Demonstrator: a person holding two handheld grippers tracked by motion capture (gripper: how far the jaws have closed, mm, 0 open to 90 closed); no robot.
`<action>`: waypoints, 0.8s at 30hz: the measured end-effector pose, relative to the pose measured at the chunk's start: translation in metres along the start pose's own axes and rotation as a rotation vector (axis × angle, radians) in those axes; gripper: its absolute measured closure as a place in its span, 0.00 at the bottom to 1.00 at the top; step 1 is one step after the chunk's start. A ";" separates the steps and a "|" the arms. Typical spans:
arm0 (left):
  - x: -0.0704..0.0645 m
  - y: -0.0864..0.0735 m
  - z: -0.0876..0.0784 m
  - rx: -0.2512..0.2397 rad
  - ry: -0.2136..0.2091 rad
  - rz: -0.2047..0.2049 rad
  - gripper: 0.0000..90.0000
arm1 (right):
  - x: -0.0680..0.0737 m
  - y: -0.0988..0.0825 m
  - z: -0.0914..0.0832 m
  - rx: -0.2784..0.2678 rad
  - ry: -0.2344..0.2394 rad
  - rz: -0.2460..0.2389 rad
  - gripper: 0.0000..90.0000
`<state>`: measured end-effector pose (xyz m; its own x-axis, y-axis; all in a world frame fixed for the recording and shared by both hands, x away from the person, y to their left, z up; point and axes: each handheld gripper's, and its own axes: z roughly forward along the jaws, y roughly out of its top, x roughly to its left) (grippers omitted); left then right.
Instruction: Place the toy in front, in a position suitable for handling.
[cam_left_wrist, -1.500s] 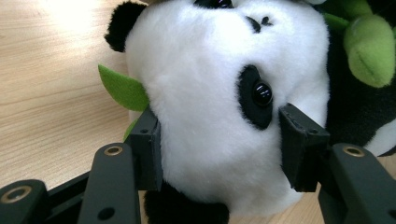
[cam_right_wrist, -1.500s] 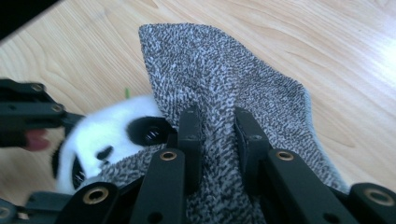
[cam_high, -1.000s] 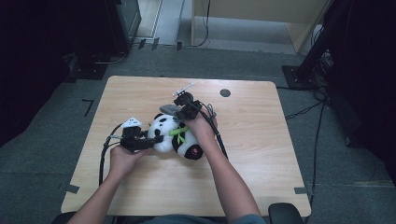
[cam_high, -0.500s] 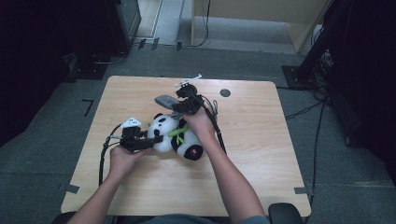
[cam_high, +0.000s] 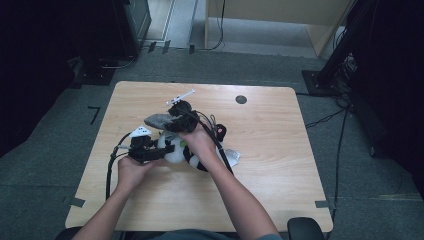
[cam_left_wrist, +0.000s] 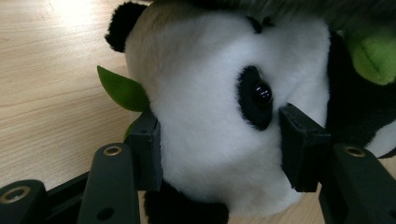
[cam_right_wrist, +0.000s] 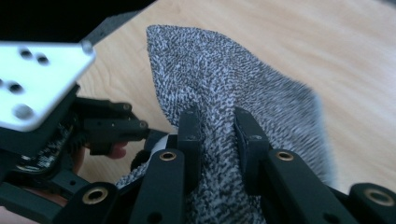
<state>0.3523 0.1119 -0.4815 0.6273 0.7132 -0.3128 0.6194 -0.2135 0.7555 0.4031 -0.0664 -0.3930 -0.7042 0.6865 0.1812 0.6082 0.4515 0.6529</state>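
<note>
left gripper (cam_left_wrist: 219, 140) pinches the panda toy (cam_left_wrist: 210, 93) (its head); right gripper (cam_right_wrist: 218, 135) pinches the grey cloth (cam_right_wrist: 243, 88).

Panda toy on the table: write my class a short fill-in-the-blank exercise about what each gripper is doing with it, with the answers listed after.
1. The left gripper has its jaws on either side of the plush panda's ____.
2. The right gripper pinches a speckled ____ knit cloth.
3. A ____ leaf sticks out beside the panda.
4. The panda lies on a ____ table.

Missing words: head; grey; green; wooden
</note>
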 end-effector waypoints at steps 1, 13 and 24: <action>0.000 0.000 0.000 0.001 0.001 -0.001 0.47 | 0.000 0.000 0.000 0.000 0.000 0.000 0.84; 0.000 0.001 0.001 0.004 0.009 -0.006 0.47 | -0.014 -0.011 0.009 0.003 -0.043 -0.043 0.84; 0.001 0.001 0.001 0.007 0.008 -0.019 0.47 | -0.042 -0.014 0.014 0.035 -0.098 0.027 0.85</action>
<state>0.3540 0.1113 -0.4817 0.6117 0.7225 -0.3223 0.6346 -0.2048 0.7453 0.4290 -0.0935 -0.4203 -0.6496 0.7501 0.1244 0.6399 0.4510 0.6222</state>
